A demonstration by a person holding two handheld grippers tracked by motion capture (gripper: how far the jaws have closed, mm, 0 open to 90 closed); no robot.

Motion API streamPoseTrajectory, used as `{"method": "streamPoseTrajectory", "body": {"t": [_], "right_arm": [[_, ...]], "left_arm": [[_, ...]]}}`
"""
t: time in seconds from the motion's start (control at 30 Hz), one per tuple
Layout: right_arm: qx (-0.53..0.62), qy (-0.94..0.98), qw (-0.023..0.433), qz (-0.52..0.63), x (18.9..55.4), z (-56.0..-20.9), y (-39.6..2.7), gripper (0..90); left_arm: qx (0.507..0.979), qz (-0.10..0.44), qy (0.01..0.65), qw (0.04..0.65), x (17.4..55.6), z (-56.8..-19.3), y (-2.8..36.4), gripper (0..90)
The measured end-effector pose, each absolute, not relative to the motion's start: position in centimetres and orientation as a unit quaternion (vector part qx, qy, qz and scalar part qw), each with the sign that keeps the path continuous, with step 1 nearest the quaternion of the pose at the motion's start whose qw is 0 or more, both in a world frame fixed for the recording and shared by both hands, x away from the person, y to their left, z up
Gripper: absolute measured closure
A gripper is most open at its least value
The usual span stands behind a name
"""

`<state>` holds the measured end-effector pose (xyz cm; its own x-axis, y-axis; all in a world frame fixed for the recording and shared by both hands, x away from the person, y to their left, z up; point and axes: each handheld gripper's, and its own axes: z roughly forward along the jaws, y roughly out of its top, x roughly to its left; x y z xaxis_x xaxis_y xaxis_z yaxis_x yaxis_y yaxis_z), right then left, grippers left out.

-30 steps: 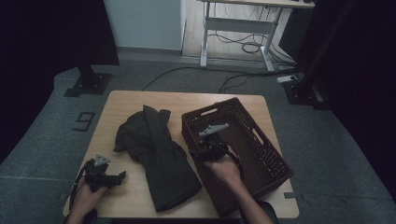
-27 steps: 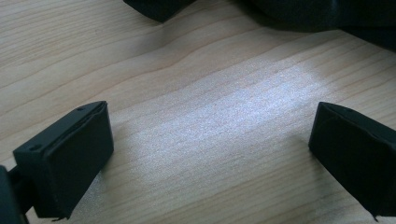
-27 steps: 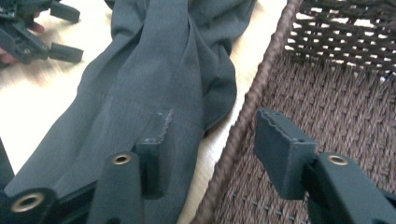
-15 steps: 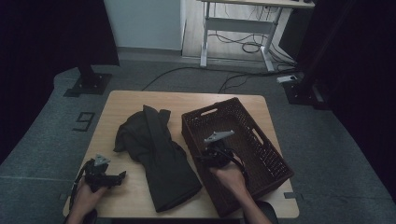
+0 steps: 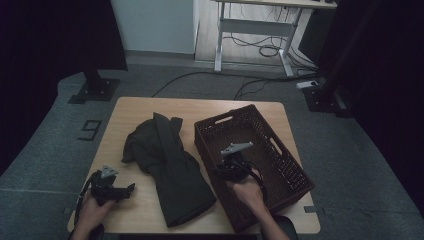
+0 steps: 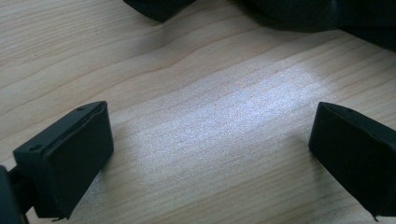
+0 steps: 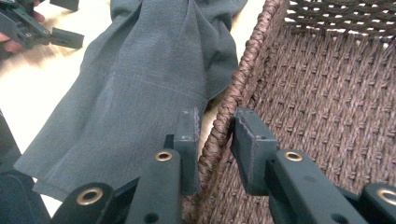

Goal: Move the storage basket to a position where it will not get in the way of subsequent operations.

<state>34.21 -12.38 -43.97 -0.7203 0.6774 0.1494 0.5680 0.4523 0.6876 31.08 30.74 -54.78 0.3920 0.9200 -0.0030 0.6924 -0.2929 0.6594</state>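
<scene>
Here the right gripper (image 5: pixel 226 170) sits over the near left wall of the woven basket (image 5: pixel 280 150), the dark brown one standing on the right half of the wooden table (image 5: pixel 125 112). In the right gripper view its two jaws straddle the braided rim (image 7: pixel 224 121): one jaw is outside the wall, beside the cloth, the other inside the basket. The jaws have just been closing, with the rim between them. A thin gap seems to remain on the inner side, though the angle makes it hard to be sure the pads press yet.

A dark grey-green garment (image 5: pixel 167 160) lies crumpled and stretched along the middle of the table, just beside the basket's left wall; its lower end reaches toward the table's near edge. In the right gripper view the fabric (image 7: pixel 135 84) lies right up against the outer side of the basket.

The left gripper (image 5: pixel 125 190) rests low at the near left corner of the table, held in the person's left hand (image 5: pixel 92 212), well apart from the basket. Its jaws stand wide over bare wood, nothing between them, with the garment's edge (image 6: pixel 299 14) ahead of them.
</scene>
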Motion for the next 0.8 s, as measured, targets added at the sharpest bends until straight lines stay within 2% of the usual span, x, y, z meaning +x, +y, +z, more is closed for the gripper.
{"method": "streamPoseTrajectory", "body": {"t": [0.43,0.8], "right_arm": [[0.365,0.855,0.077,0.36,34.7,-43.8,-12.3,77.6],[0.37,0.858,0.08,0.347,36.5,-43.5,-12.9,81.7]], "left_arm": [[0.781,0.193,0.516,0.295,31.1,-54.8,30.7,0.0],[0.78,0.193,0.517,0.295,31.1,-54.8,30.7,0.0]]}}
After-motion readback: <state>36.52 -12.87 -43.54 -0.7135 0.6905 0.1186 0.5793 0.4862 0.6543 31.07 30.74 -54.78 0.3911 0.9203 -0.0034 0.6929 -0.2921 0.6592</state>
